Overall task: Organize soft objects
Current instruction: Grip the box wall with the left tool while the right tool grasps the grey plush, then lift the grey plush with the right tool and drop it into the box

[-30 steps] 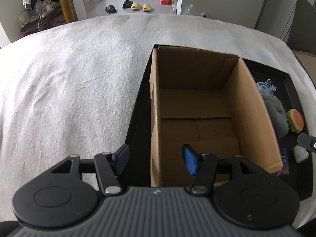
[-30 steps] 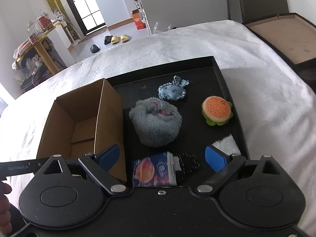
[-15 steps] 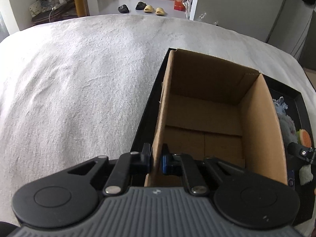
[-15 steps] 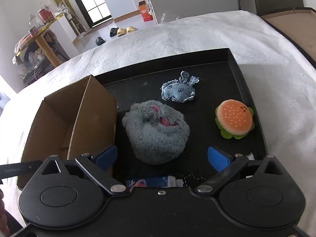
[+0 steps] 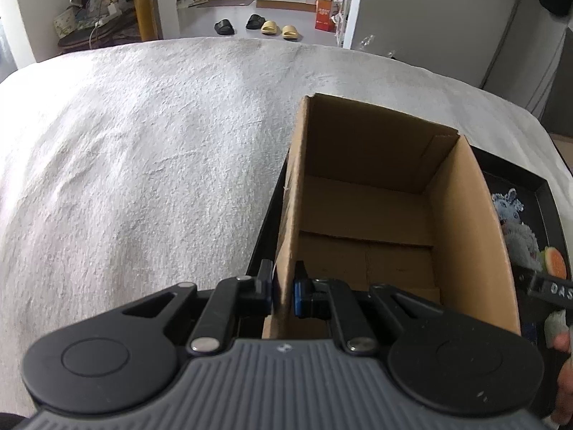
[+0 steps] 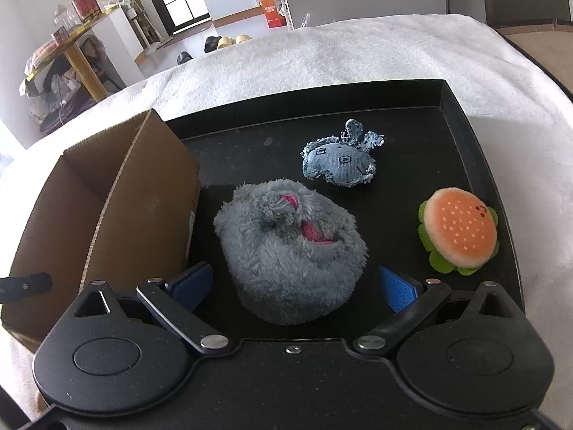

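1. The white letters "DAS" are read on the black arm of the right gripper (image 5: 553, 288) at the right edge of the left wrist view; the rest of the word is cut off by the frame.
2. White print is seen on the orange carton (image 6: 271, 13) on the far floor, but it is too small to be read.
3. No other legible text, number or sign is shown.
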Motion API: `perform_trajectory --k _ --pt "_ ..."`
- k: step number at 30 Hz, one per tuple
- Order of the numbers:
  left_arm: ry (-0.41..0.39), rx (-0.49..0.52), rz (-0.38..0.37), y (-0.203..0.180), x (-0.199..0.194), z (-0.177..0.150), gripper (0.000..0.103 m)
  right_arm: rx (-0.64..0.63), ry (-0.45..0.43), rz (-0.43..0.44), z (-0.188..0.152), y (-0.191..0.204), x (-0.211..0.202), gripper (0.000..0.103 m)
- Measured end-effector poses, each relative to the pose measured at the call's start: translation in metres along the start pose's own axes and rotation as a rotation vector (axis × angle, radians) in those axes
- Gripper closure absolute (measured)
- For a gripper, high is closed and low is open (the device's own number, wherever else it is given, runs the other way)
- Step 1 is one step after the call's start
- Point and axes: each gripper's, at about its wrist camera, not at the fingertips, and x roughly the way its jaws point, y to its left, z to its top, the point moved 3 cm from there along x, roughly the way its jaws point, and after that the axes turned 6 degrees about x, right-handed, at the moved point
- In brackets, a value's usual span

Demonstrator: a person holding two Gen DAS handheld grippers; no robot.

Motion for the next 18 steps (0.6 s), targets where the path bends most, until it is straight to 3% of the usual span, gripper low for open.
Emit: perform_trajectory --k 3,4,5,10,18 --pt "0.001 0.026 -0.002 -0.003 -0.003 -0.002 0.094 -0.012 -0.023 -0.008 0.001 0.0 0.002 0.011" --pt "0.006 0.032 -0.005 -0.003 -0.003 -0.002 0.093 -0.015 -0.019 -0.003 0.001 0.0 0.002 0.03" --pt "0.009 0.035 -0.009 -0.002 -0.004 -0.003 0.093 -0.005 0.003 0.005 0.001 0.0 0.002 0.038" --pt "0.009 0.037 -0.016 0.004 -0.009 -0.003 0.093 0.013 0.001 -0.005 0.0 0.002 -0.009 0.044" --pt "0.018 0.065 -0.046 0.008 -0.012 -0.01 0.093 0.005 -0.033 -0.026 0.004 0.015 -0.037 0.044"
